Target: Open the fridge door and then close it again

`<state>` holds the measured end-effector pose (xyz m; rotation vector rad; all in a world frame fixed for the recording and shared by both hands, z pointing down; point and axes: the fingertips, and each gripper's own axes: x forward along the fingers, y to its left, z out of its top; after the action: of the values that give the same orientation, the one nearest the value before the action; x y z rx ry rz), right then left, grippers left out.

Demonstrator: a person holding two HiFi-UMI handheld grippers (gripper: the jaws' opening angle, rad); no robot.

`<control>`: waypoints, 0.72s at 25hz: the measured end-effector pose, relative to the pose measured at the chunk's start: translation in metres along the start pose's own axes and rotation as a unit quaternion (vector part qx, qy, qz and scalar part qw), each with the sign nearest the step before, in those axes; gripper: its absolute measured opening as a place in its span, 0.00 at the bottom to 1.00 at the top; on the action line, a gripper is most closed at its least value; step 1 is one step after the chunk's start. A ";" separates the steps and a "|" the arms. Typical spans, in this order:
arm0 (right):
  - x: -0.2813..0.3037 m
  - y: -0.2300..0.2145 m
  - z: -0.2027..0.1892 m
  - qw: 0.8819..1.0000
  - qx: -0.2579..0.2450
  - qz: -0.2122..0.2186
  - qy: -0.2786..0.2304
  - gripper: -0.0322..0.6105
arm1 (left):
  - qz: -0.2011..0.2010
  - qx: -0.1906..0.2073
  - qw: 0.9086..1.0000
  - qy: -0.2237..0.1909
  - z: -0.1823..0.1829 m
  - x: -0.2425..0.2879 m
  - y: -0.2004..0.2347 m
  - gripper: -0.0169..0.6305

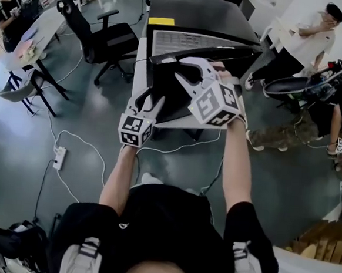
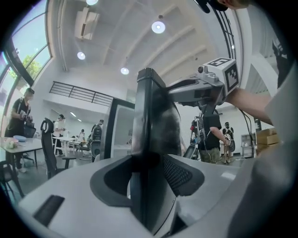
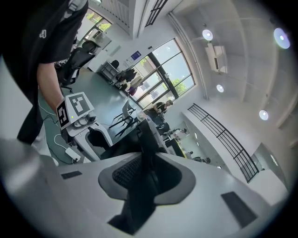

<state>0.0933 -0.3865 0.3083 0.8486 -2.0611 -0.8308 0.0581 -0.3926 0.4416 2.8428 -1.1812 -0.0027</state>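
The black box-shaped fridge stands just beyond the person. Its dark glossy door is swung open toward the near side. The fingers of the left gripper and the right gripper both clench the door's edge. The door swing seems to be in hand; next, push it to the far side until it shuts, then release.

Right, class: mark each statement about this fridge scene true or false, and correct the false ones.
1. The fridge door has its edge between the jaws of the left hand-held gripper. True.
2. The right hand-held gripper hangs clear of the door. False: the door's edge is between its jaws too.
3. A yellow label lies on the fridge top. True.
4. The office chair beside the fridge is white. False: it is black.
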 end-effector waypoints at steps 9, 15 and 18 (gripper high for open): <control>-0.110 0.053 -0.009 0.997 -0.059 0.030 -0.051 0.16 | 0.058 0.021 0.998 -0.004 -0.008 -0.060 -0.127 0.34; -0.189 0.073 -0.030 0.994 -0.085 0.009 -0.062 0.16 | 0.052 0.035 0.998 -0.008 -0.016 -0.076 -0.223 0.34; -0.224 0.076 -0.042 0.995 -0.075 -0.012 -0.068 0.16 | 0.045 0.040 0.998 0.007 -0.018 -0.077 -0.267 0.34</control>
<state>0.2187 -0.1809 0.3023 0.7539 -2.0775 -1.0681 0.1934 -0.1495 0.4419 2.8496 -1.3338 0.0711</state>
